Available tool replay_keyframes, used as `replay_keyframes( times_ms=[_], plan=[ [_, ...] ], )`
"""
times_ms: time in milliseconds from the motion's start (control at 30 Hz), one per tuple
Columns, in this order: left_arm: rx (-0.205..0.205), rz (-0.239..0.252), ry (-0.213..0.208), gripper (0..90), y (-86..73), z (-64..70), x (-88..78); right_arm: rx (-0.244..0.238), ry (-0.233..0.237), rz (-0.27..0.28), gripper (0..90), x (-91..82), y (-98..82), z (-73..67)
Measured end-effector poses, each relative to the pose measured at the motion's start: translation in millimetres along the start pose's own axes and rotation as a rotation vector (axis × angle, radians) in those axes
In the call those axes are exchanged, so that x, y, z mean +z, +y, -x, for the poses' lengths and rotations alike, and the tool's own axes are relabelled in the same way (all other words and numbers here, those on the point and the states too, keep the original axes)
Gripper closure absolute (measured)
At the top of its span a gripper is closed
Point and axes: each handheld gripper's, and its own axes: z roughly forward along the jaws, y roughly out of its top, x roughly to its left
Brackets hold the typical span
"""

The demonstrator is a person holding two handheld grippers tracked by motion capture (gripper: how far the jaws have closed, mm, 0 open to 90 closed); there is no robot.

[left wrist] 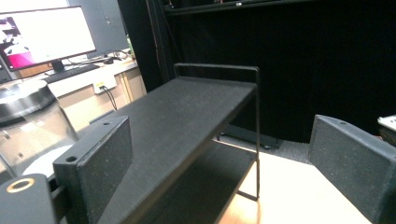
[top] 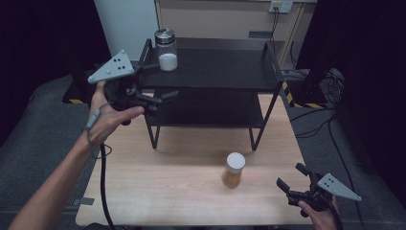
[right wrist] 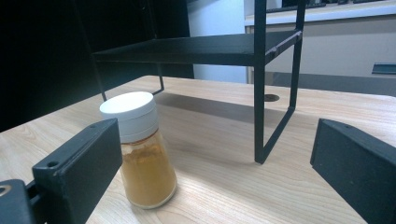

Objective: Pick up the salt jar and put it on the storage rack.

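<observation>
A black two-tier rack (top: 210,67) stands on the wooden table (top: 182,191). On its top shelf, at the back left corner, is a glass jar (top: 166,49) with a silver lid and white powder inside. My left gripper (top: 160,80) hovers at the rack's left end, just in front of that jar, open and holding nothing. In the left gripper view the glass jar (left wrist: 28,126) sits left of the left jaw, and the left gripper (left wrist: 215,154) looks along the top shelf (left wrist: 187,112). A white-lidded jar of orange spice (top: 233,170) stands on the table. My right gripper (top: 292,176) rests open to its right. In the right gripper view the spice jar (right wrist: 140,149) stands just past the left jaw.
The rack's lower shelf (top: 210,110) is bare and dark. Its front right leg (right wrist: 259,93) stands close ahead of the right gripper. A black cable (top: 102,182) trails from the left hand across the table's left edge. Behind the table are a monitor (left wrist: 42,35) and a desk.
</observation>
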Motion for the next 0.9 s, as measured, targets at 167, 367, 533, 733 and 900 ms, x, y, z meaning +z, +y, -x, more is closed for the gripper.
replay_keyframes(
  times_ms=[167,367,533,733,900],
  plan=[
    [-0.007,0.01,-0.009,5.6,-20.4,9.1,-7.7,0.001,-0.002,0.001,2.5,-0.3,-0.1,-0.3],
    [0.007,0.013,0.011,5.6,-47.9,29.4,-14.9,0.001,-0.006,0.001,2.5,-1.0,-0.3,-0.8],
    [0.014,-0.002,0.035,5.6,-69.2,38.6,-18.2,-0.001,-0.007,0.0,2.5,-1.0,-0.1,-1.4],
    [-0.019,-0.01,0.072,5.6,-103.2,47.1,-22.2,-0.001,-0.008,0.0,2.5,-1.2,-0.2,-1.3],
    [-0.063,-0.024,0.095,5.6,-133.6,51.2,-23.3,0.0,-0.009,-0.001,2.5,-1.2,-0.2,-1.6]
  ],
)
